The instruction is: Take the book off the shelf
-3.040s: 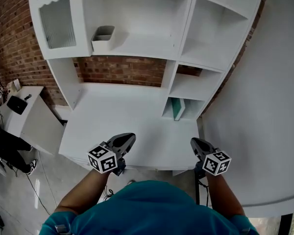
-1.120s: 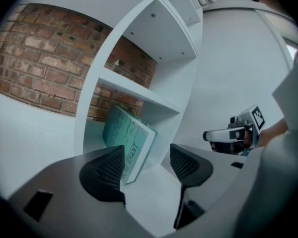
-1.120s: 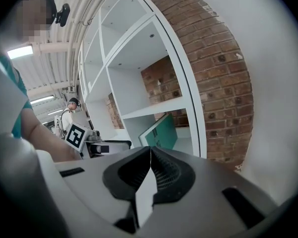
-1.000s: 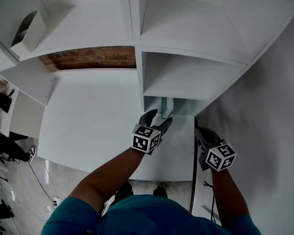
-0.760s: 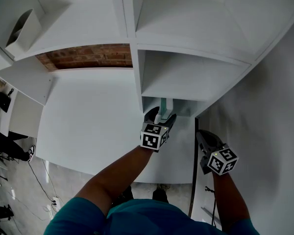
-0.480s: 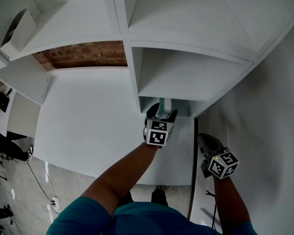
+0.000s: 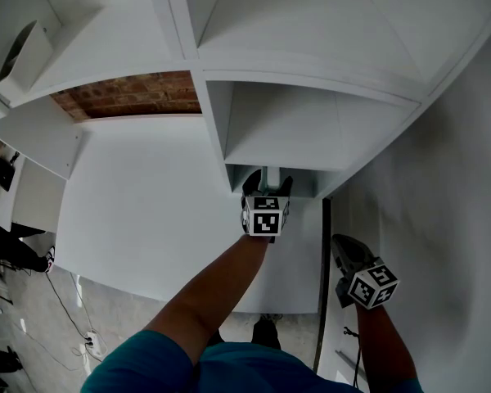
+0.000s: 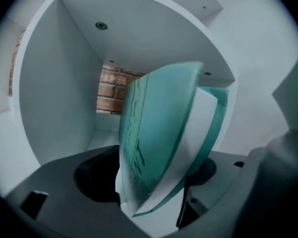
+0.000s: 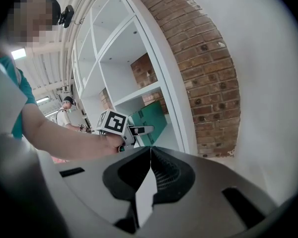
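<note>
The left gripper (image 7: 267, 183), three seconds ago hovering over the front edge of the table (image 7: 147, 195), is now reaching into the lowest shelf compartment (image 8: 54, 98). Its jaws have just been opening and are standing wide around the upright teal book (image 8: 159, 138), without pressing on it. The right gripper (image 9: 150, 151) is hanging beside the shelf, jaws together, empty. A brick wall (image 7: 123, 98) is showing behind.

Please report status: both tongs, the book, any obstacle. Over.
Left tongs open, just widened, book between them, not gripped. Right tongs shut, empty, off to the side. Book standing in shelf compartment. No obstacle seen.
</note>
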Action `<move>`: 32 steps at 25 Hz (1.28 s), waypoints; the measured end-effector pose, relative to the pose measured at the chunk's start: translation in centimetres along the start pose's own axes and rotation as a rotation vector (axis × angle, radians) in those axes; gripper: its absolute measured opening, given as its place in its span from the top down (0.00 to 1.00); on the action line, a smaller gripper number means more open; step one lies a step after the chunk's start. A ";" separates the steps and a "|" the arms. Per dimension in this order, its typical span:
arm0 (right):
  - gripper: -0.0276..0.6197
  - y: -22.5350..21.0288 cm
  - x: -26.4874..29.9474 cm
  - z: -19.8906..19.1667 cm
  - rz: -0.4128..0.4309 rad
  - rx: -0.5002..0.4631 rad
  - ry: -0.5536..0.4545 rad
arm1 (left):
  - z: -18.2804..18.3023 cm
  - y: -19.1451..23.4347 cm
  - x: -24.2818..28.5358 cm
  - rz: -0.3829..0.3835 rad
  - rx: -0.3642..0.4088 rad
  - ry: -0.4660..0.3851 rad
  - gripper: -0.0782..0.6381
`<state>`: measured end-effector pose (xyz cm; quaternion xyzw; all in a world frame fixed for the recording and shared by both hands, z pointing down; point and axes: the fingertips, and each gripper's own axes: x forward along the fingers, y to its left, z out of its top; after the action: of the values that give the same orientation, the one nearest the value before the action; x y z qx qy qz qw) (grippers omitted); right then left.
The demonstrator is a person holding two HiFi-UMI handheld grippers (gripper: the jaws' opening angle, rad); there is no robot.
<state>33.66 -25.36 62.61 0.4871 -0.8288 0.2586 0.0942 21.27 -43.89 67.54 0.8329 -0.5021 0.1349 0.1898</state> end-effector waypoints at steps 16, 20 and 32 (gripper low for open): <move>0.92 0.3 -0.6 -0.2 0.007 0.046 -0.014 | 0.4 1.2 -0.5 0.037 0.060 -0.019 0.44; 0.92 1.0 -0.8 -0.9 0.008 0.048 -0.003 | 0.2 1.3 -0.7 0.079 0.056 0.022 0.56; 0.92 3.0 -1.3 -1.5 0.022 0.040 0.011 | 0.5 3.2 -4.6 0.054 -0.016 0.020 0.66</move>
<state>31.58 -22.35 62.35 0.4781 -0.8284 0.2789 0.0863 16.35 -41.89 65.77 0.8161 -0.5236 0.1440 0.1979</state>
